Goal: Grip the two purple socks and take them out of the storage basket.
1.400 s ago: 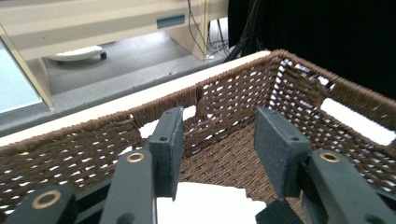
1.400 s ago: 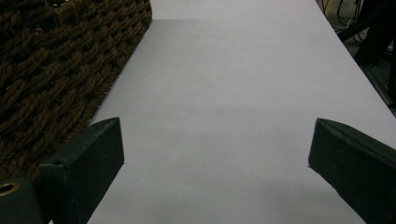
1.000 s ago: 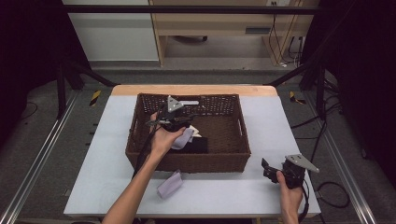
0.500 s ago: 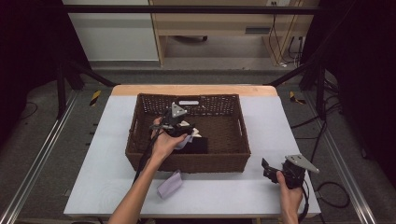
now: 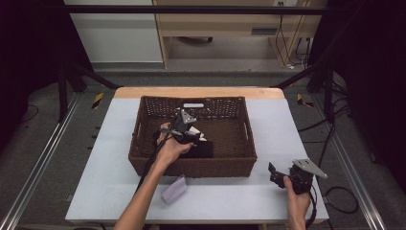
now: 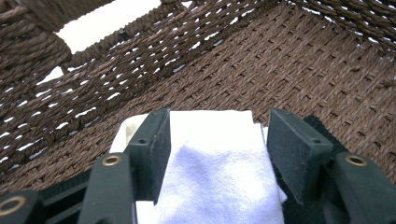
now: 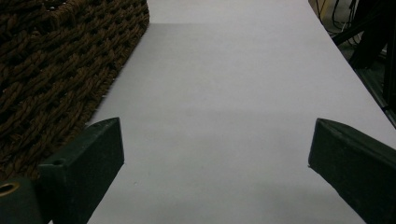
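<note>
A brown woven basket [image 5: 191,167] stands mid-table. My left gripper [image 5: 190,136] is low inside it, near its middle. In the left gripper view a folded white cloth [image 6: 215,172] lies flat between the jaws of that gripper [image 6: 217,140], resting on a cream cloth [image 6: 125,130] and a black cloth [image 5: 203,149] on the basket floor. The jaws stand apart on either side of the white cloth and do not squeeze it. My right gripper [image 5: 274,172] rests on the table right of the basket's front corner, jaws wide apart [image 7: 217,158] over bare tabletop.
A folded lavender cloth [image 5: 174,189] lies on the pale table [image 5: 230,201] just in front of the basket. The basket's wall [image 7: 56,70] is close on the left of the right gripper. Dark frame posts and cables stand around the table.
My left gripper has moved down and slightly right into the basket with the white cloth, which now lies on the cloths there. The right gripper has stayed put.
</note>
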A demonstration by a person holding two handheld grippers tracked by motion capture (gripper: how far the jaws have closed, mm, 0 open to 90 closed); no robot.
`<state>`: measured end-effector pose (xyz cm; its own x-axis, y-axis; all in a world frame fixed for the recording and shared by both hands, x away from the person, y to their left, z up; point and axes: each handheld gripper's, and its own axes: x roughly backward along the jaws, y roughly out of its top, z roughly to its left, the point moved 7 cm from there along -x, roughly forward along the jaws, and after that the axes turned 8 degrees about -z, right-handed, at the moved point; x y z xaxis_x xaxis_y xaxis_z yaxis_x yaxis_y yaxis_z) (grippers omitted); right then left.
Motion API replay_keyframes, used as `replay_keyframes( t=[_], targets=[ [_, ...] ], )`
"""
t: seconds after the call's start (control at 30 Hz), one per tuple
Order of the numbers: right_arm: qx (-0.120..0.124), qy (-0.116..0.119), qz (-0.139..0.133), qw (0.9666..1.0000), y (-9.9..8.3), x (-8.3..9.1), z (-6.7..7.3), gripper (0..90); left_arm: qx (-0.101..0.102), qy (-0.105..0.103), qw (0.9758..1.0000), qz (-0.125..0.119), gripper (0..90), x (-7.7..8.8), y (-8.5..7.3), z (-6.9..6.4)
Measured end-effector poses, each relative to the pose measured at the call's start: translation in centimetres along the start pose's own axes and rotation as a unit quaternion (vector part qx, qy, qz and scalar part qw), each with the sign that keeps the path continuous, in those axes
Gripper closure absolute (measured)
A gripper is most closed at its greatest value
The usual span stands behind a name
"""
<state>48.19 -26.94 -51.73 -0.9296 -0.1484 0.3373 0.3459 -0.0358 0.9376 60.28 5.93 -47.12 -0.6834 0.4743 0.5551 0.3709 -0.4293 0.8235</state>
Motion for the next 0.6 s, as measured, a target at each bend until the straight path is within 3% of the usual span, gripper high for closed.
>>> replay_keyframes(
  t=[0.13,0.23,0.43,0.6],
  targets=[
    [-0.001,0.001,0.003,1.0000,-0.05,-0.03,-0.01,3.9,-0.008,-0.005,0.9999,-0.004,37.0,-0.04,0.06,-0.38],
    [-0.001,0.001,0.003,1.0000,-0.04,-0.03,0.00,3.9,-0.007,0.001,0.9999,0.013,39.1,-0.18,-0.27,-0.21],
    [0.001,0.001,0.003,1.0000,-0.03,-0.04,0.00,3.9,0.007,-0.014,0.9993,0.034,55.9,-0.24,-0.72,-0.17],
    [0.002,0.001,0.003,1.0000,-0.04,-0.05,-0.03,3.9,0.027,-0.029,0.9983,0.043,75.2,-0.12,-0.84,-0.30]
  ],
)
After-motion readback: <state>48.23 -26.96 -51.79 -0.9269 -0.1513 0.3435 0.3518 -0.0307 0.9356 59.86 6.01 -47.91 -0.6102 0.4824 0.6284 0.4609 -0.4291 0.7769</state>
